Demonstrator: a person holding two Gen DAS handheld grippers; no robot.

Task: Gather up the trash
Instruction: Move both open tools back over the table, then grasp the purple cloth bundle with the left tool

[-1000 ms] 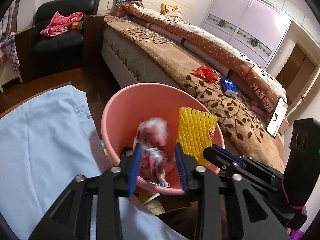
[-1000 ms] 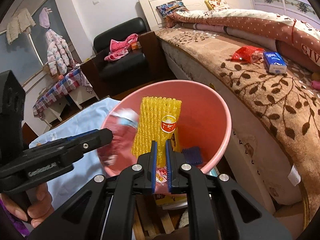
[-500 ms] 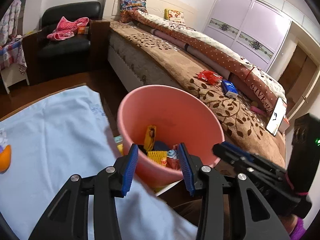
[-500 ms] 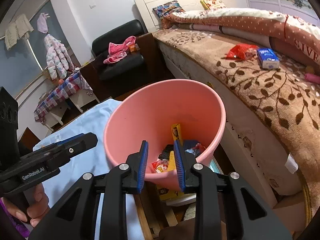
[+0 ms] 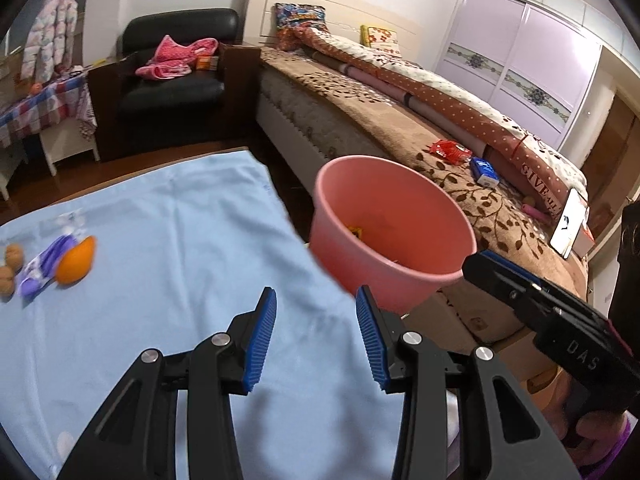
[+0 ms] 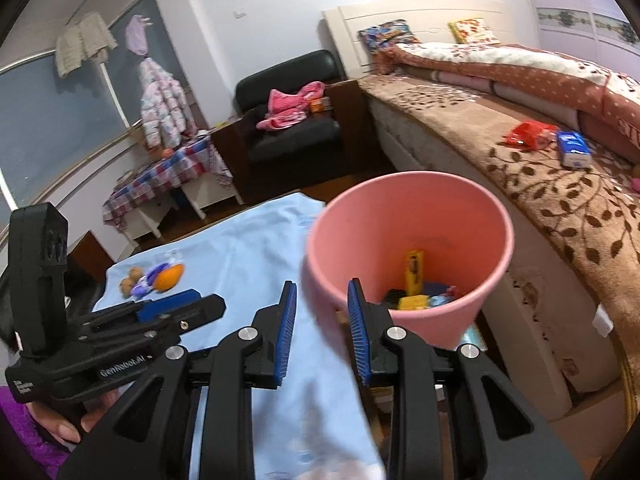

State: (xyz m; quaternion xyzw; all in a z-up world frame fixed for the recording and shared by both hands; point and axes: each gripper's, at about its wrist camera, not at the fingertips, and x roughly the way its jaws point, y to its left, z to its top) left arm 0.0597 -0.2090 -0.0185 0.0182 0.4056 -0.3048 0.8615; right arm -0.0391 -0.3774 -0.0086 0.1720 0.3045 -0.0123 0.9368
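Observation:
A pink bin (image 5: 394,236) (image 6: 404,248) stands between the table and the bed, with wrappers and yellow foam netting (image 6: 414,302) at its bottom. My left gripper (image 5: 316,320) is open and empty over the light blue tablecloth (image 5: 160,280), left of the bin. My right gripper (image 6: 322,320) is open and empty, at the bin's near rim. A purple wrapper (image 5: 44,266) (image 6: 146,282) lies at the table's far left beside an orange (image 5: 76,260) and walnuts (image 5: 10,268).
The bed (image 5: 400,132) runs along the right, with a red packet (image 5: 450,150) and a blue tissue pack (image 5: 484,170) on it. A black armchair (image 5: 172,80) with pink clothes stands at the back. A phone (image 5: 568,224) leans at the bed's end.
The crumpled wrapper and the yellow foam netting dropped into the bin. Both grippers opened and pulled back and left, away from the bin and over the table.

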